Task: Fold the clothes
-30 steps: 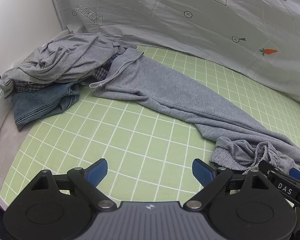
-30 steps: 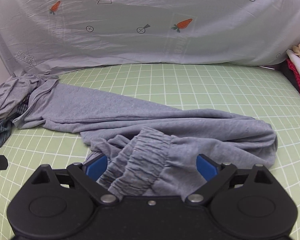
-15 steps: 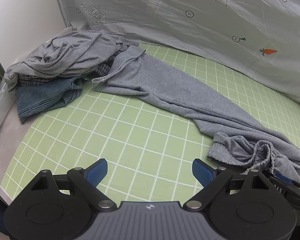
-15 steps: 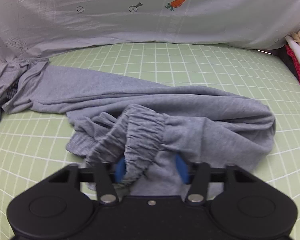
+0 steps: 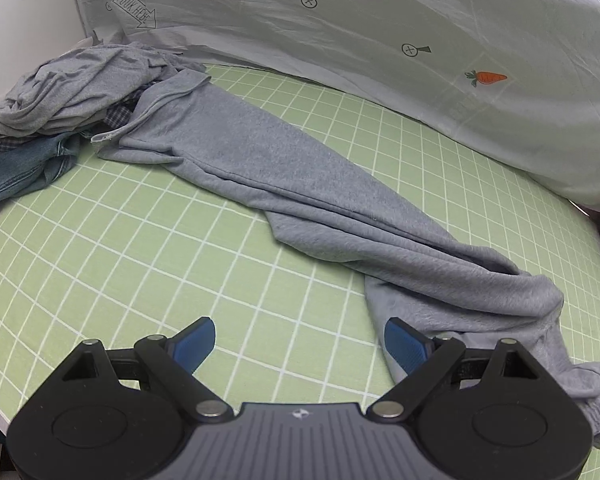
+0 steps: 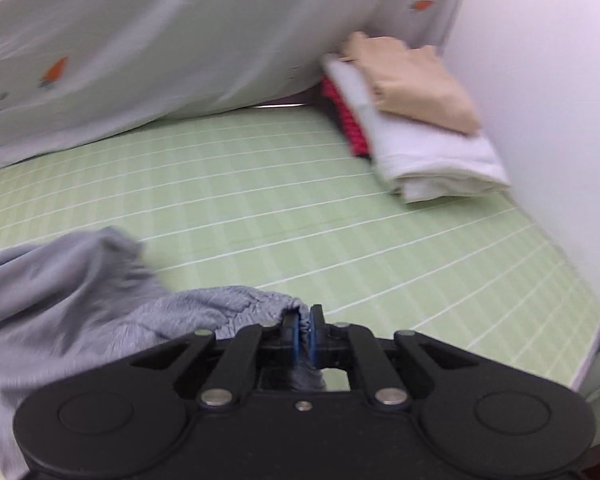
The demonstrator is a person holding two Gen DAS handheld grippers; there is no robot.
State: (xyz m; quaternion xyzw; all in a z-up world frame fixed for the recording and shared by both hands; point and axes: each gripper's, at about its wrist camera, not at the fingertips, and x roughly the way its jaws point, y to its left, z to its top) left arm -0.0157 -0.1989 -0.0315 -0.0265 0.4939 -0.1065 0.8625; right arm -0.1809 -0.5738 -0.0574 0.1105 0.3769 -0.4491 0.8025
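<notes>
Your right gripper (image 6: 305,334) is closing its jaws on the gathered elastic waistband (image 6: 236,304) of the grey knit sweatpants (image 5: 300,196); cloth is pinched between the blue pads, so you're gripping the waist end, probably to drag it out and straighten the garment before the first fold. The right wrist view is blurred, so I can't tell how much fabric is actually in the pinch.

Your left gripper (image 5: 300,346) is hovering with jaws spread wide and nothing between them, over bare green grid-lined mat (image 5: 148,248) on the worktop, just beside the bunched waist section. Likely staged to take a second corner of the waistband, so both hands can be tensioning it flat.

The sweatpants are lying on the mat with the long axis diagonal in the left wrist view: leg hems (image 5: 156,100) pointing to the far left, resting against the pile of crumpled grey and denim clothes (image 5: 48,120), waist end pointing near right toward you. Legs are lying roughly together, twisted and creased, not flat.

The stack of folded white, tan and red clothes (image 6: 412,140) is sitting at the far right of the mat against the pale carrot-print sheet (image 5: 380,40), well apart from the sweatpants, presumably the done pile.
</notes>
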